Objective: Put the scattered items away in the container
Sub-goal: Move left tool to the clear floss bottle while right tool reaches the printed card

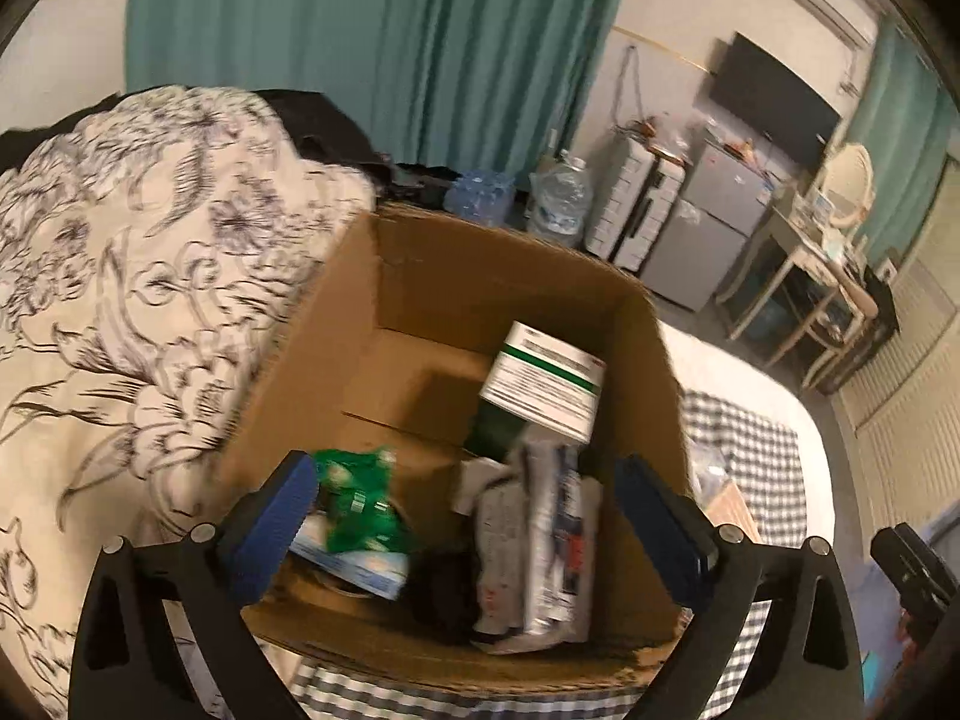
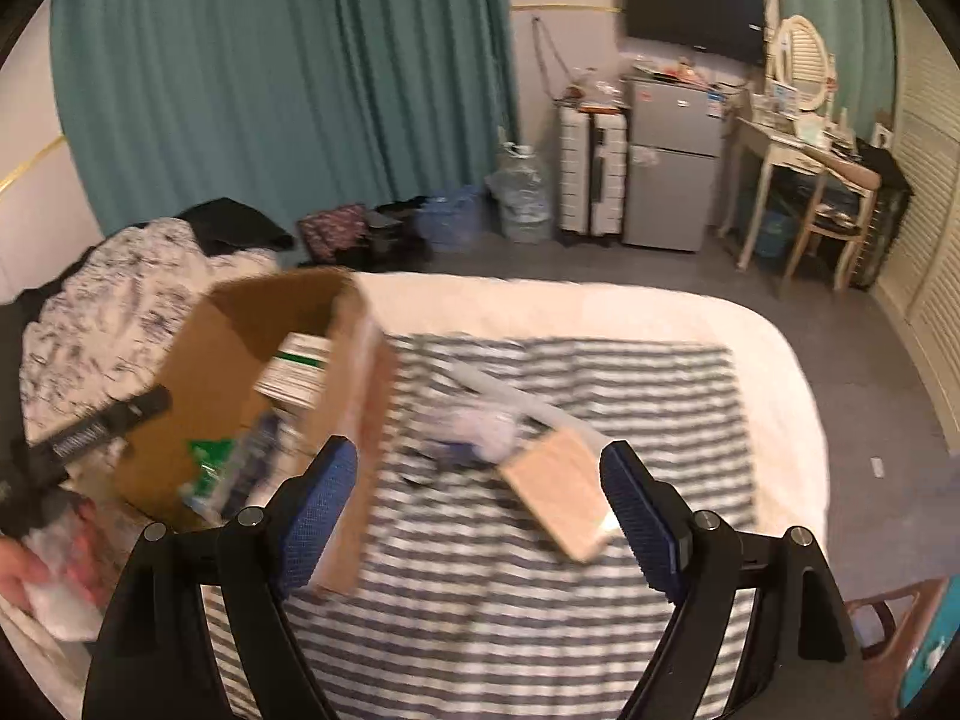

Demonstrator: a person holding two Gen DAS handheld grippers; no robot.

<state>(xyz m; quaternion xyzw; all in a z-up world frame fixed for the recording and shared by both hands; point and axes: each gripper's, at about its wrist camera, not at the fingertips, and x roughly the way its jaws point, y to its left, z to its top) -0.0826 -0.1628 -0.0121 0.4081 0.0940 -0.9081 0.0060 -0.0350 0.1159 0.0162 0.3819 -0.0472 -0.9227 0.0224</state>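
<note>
Claw status: the left claw [image 1: 465, 516] hangs above the cardboard box [image 1: 645, 324], spread wide and gripping nothing. The right claw [image 2: 477, 510] is likewise spread and empty, held over the striped cloth [image 2: 660, 384] on the bed [image 2: 780, 360].

Contents of the box: a green-and-white carton [image 1: 543, 381], a green packet [image 1: 360, 501], a white pouch [image 1: 540, 534] and a dark item I cannot identify. Remaining outside, on the cloth just right of the box: a tan flat box [image 2: 561, 495], a crumpled clear bag [image 2: 474, 429] touching its far corner, and a white tube [image 2: 522, 393] behind them.

Judged risks: the bag is limp and partly overlaps the tan box, so a pinch aimed at one may drag the other. The tan box lies flat on soft bedding; a shallow pinch could slide off or gather cloth. The box wall stands just beside the right claw's left finger and could be knocked or tipped on the yielding mattress.

Surroundings: a floral quilt [image 1: 120, 276] presses against the box's left side. Teal curtains [image 2: 270, 78], water jugs, a small fridge [image 2: 672, 168] and a dressing table stand well apart.
</note>
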